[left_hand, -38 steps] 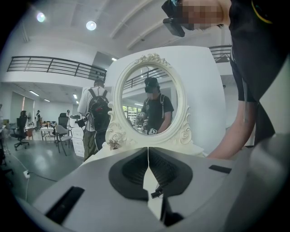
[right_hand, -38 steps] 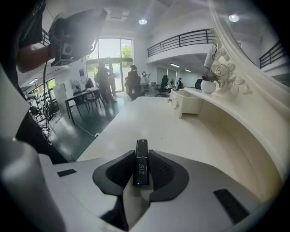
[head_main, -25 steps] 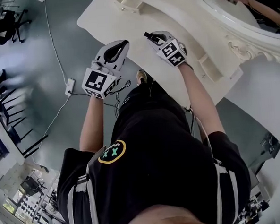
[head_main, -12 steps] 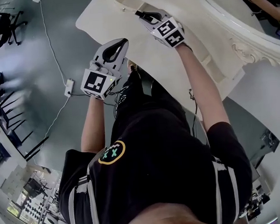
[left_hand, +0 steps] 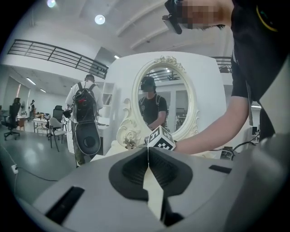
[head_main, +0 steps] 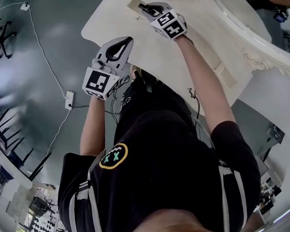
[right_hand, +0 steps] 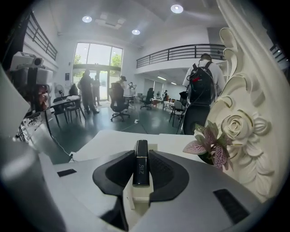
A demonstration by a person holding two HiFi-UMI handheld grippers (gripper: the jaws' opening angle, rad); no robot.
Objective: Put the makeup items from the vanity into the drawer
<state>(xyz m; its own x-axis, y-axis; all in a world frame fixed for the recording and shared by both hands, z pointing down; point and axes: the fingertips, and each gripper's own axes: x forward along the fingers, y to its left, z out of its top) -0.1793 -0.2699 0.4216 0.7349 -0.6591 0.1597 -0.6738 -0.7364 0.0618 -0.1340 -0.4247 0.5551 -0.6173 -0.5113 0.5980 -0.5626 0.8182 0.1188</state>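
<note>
Right gripper view shows the two pads pressed shut on a slim black makeup tube [right_hand: 141, 162], held lengthwise in the right gripper [right_hand: 141, 156] with its far end poking past the tips. The left gripper [left_hand: 147, 153] has its jaws together with nothing between them, and in the head view it hangs at centre left, off the table edge. The step in hand looks like the carry-and-drop. In the head view the right gripper [head_main: 146, 9] sits at upper centre over what seems to be the small open drawer [head_main: 134, 2], though that corner is too small to be sure. The next move calls for lowering the tube inside the drawer walls before parting the jaws, so that it lies flat and does not roll out. Around this lies the cream vanity top [head_main: 181, 62], with a potted plant [right_hand: 210, 145] and carved mirror frame [right_hand: 238, 127] at the right. Beyond are a grey floor [head_main: 58, 54], a power strip [head_main: 69, 99], chairs, and a person with a backpack [right_hand: 201, 86].
</note>
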